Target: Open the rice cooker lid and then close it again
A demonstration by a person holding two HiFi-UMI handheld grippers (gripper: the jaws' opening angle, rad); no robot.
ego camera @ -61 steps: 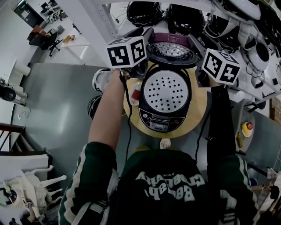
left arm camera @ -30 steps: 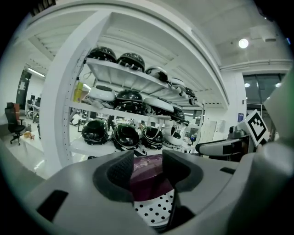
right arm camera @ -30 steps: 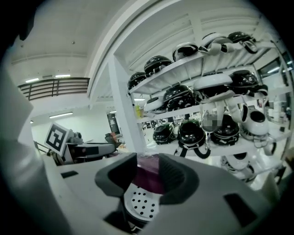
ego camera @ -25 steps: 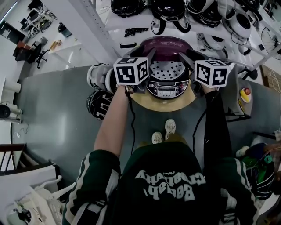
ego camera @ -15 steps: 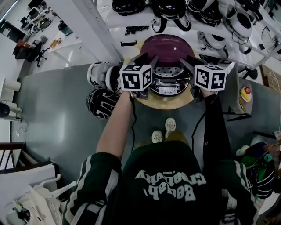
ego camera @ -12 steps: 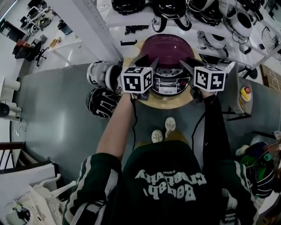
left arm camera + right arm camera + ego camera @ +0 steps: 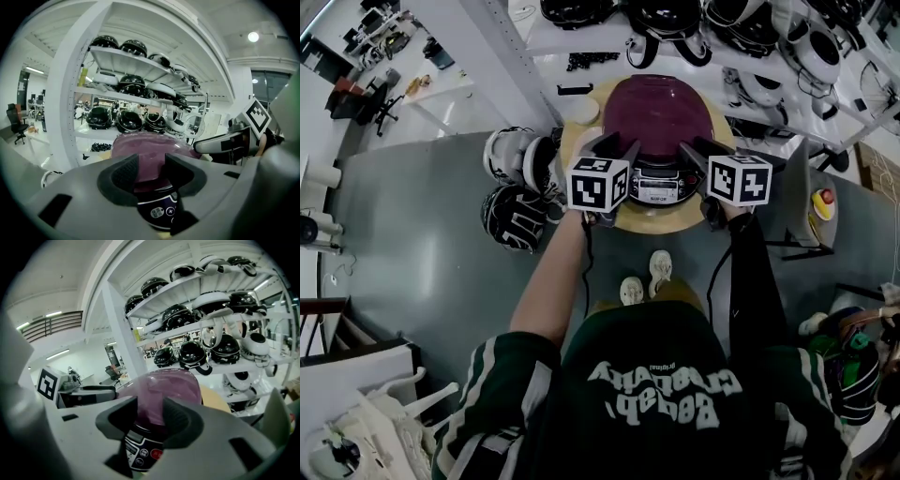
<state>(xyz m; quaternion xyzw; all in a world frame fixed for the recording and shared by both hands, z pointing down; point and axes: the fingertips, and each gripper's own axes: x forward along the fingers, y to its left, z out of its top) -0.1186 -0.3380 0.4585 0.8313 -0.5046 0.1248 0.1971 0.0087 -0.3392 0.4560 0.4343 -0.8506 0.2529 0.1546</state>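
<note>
- Shelving (image 7: 581, 37) in white runs along the far side of a bright room and carries rows of rounded black and white items.
- Grey floor (image 7: 422, 244) spreads to the left, with two dark round items beside the desk.
- Round wooden desk (image 7: 656, 220) stands between the person and the shelving and bears the rice cooker (image 7: 656, 122) at its middle.
- Rice cooker's long axis runs from person to shelving. Its control panel (image 7: 661, 187) faces the person, and its purple lid (image 7: 656, 103) lies down over the body.
- Left tongs (image 7: 617, 148) reach in at the lid's front left and right tongs (image 7: 701, 148) at its front right, with the panel between them.
- Both tongs stand spread and pinch nothing. The cooker's front shows through each gap, and whether the tips touch the lid I cannot tell.
</note>
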